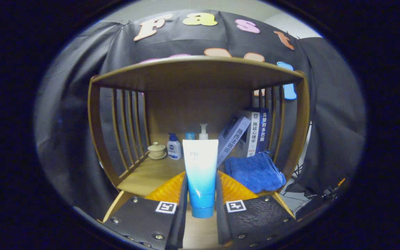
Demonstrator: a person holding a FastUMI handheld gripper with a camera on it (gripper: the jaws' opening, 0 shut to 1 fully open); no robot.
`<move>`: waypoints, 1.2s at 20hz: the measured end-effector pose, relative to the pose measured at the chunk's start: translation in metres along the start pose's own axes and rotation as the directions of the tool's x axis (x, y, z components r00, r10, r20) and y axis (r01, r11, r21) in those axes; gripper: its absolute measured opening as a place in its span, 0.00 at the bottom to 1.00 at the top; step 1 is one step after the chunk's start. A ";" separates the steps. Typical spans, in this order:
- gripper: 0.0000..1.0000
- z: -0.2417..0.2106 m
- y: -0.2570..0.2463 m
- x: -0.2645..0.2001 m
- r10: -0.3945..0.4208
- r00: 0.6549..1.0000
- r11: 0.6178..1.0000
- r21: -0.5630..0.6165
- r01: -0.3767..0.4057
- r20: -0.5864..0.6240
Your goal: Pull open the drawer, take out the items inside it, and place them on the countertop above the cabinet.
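Evidently the white-to-blue tube (200, 173) stands cap-down between the fingers of the tool (201, 205), which clamp its lower part from both sides; it hangs above the front of the wooden desk (148, 177). My judgement: the placing step is in hand, calling for lowering and a gentle release. Smooth soft plastic, tapered. Just beside lies a plush folded blue towel (255, 170); beyond, pump bottles (174, 146), leaning books (245, 135)

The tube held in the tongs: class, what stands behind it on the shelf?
Behind the tube, gripped cap-down in the tongs, stand a pump bottle and a small blue item. Their lower parts are covered by the tube.
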State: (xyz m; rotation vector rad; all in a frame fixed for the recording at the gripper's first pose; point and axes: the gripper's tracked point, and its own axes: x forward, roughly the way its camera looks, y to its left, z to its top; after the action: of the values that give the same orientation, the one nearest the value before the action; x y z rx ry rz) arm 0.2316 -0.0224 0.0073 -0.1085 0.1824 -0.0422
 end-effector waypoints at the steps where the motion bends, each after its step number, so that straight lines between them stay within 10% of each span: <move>1: 0.37 -0.004 0.003 0.011 -0.003 1.000 1.000 0.001 0.003 -0.009; 24: 0.46 -0.109 0.042 0.156 -0.070 0.988 0.997 -0.037 0.065 -0.139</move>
State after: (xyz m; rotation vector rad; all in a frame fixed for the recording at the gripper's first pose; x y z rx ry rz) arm 0.3660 -0.0003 -0.1320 -0.1441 0.3199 -0.1147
